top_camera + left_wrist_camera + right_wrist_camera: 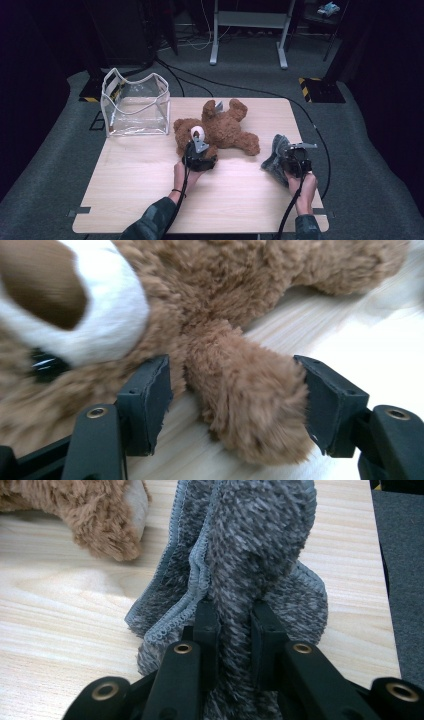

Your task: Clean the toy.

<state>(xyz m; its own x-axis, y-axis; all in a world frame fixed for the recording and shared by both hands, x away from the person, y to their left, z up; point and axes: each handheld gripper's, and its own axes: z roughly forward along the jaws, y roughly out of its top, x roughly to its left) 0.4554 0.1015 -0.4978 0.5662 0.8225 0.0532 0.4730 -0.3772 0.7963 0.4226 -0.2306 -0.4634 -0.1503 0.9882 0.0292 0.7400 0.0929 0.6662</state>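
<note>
Left claw (235, 405) released around the teddy bear (220, 131) paw; right claw (235, 630) clenched on grey cloth (250, 555), folds hiding its pads

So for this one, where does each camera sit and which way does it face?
High view: above the person's side, facing forward and down on the table; forearms, both grippers.
Left gripper view: rides the left gripper, facing the teddy bear, its paw between open jaws.
Right gripper view: rides the right gripper, shut on the grey cloth.
All share the bear.
</note>
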